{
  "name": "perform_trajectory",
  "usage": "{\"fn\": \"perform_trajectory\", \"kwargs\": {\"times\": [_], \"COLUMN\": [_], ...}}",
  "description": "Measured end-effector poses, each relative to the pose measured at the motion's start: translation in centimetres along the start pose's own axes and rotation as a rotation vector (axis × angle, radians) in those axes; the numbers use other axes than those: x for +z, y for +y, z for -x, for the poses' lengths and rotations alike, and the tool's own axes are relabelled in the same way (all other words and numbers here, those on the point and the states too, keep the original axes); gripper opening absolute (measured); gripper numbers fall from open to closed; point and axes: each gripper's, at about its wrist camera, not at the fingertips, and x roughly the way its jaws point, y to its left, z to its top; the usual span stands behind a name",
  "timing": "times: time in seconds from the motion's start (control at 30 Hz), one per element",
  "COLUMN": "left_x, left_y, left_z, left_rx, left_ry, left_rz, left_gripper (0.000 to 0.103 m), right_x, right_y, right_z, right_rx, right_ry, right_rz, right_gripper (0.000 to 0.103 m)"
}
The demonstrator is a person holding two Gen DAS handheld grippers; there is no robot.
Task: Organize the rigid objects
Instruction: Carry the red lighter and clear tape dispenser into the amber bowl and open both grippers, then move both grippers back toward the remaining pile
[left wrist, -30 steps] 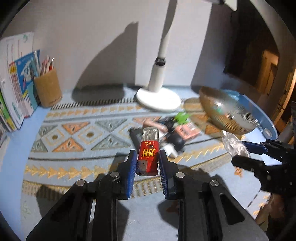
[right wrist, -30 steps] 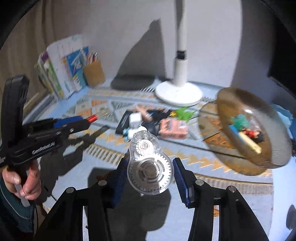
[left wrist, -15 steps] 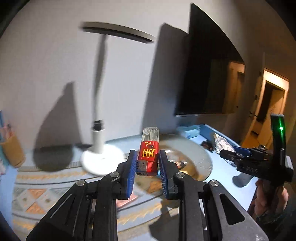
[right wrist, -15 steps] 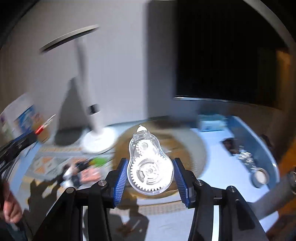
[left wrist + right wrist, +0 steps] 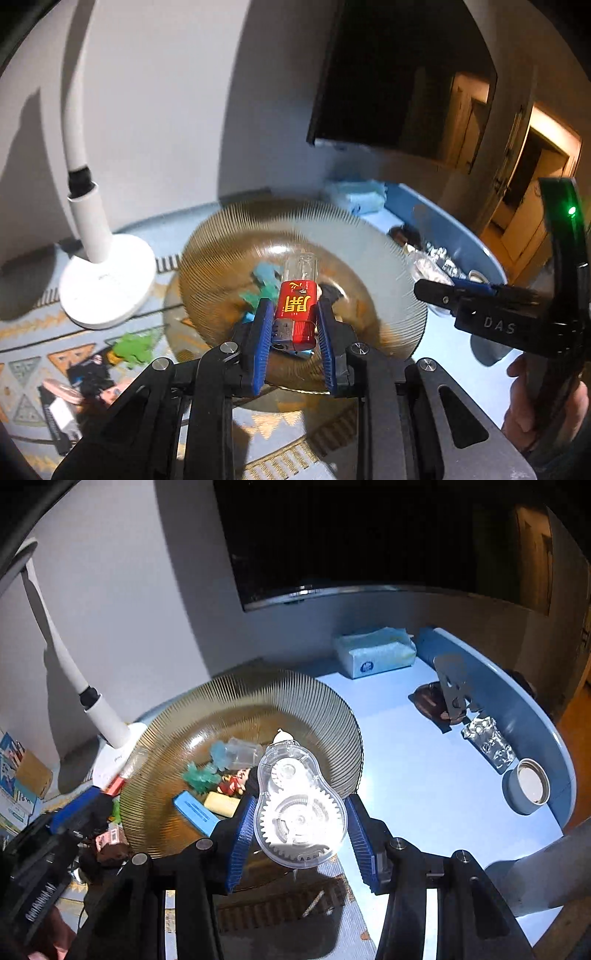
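Red plastic with yellow characters, a clear upper tank and a metal head: the lighter (image 5: 296,314) stands clamped between the blue pads of the left gripper (image 5: 293,325), whose jaws are nearly closed on it, above the near part of the bowl (image 5: 207,258). Clear plastic with white gear wheels inside, the tape dispenser (image 5: 297,805) sits between the pads of the right gripper (image 5: 297,834), jaws part open and pressed to its sides, over the bowl's near right rim. The bowl is amber ribbed glass and already holds a blue block (image 5: 195,810), a yellow piece (image 5: 221,803), teal shapes (image 5: 201,775) and a small red figure (image 5: 232,782). Its left edge lies close to the lamp base (image 5: 107,280); loose items (image 5: 92,373) crowd the patterned mat (image 5: 22,365) at left. To the right the blue table (image 5: 424,775) is mostly bare out to a tin (image 5: 526,788), foil (image 5: 489,742) and a tissue pack (image 5: 375,651) by the wall. Both grippers angle downward; a hand (image 5: 543,402) grips the right handle.
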Motion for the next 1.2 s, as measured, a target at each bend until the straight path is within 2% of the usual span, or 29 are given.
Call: {"fn": "perform_trajectory", "kwargs": {"times": [0.13, 0.43, 0.67, 0.7, 0.77, 0.8, 0.83, 0.87, 1.03, 1.2], "left_x": [-0.5, -0.5, -0.5, -0.5, -0.4, -0.4, -0.3, -0.3, 0.4, 0.4], "left_y": [-0.7, -1.4, -1.2, -0.9, -0.3, 0.0, 0.3, 0.5, 1.8, 3.0], "left_z": [-1.4, -2.3, -4.0, -4.1, -4.3, -4.0, -3.5, -2.9, 1.2, 7.1], "left_rx": [-0.001, 0.003, 0.012, 0.006, -0.003, -0.005, -0.008, -0.011, -0.011, 0.043], "left_ry": [0.044, 0.069, 0.119, 0.126, 0.141, 0.137, 0.125, 0.101, 0.026, -0.067], "left_rz": [-0.009, -0.029, -0.012, 0.007, 0.040, 0.052, 0.057, 0.062, 0.074, 0.062], "left_gripper": [0.021, 0.021, 0.022, 0.024, 0.047, 0.054, 0.067, 0.075, 0.076, 0.076], "right_x": [-0.3, -0.8, -0.3, -0.2, 0.0, 0.0, 0.0, 0.0, 0.0, -0.4], "right_y": [0.0, -0.1, 0.3, 0.3, 0.4, 0.3, 0.2, 0.1, 0.5, 2.5], "right_z": [-0.8, -2.4, -2.8, -2.8, -2.9, -2.8, -2.6, -2.2, 0.1, 2.5], "right_rx": [-0.024, -0.014, -0.029, -0.026, -0.025, -0.024, -0.023, -0.016, 0.028, 0.093], "right_ry": [0.024, 0.074, 0.081, 0.082, 0.087, 0.089, 0.078, 0.062, 0.006, -0.024], "right_rz": [0.018, 0.034, 0.045, 0.045, 0.045, 0.040, 0.032, 0.027, 0.010, 0.032], "right_gripper": [0.048, 0.048, 0.048, 0.048, 0.050, 0.054, 0.065, 0.066, 0.066, 0.066]}}
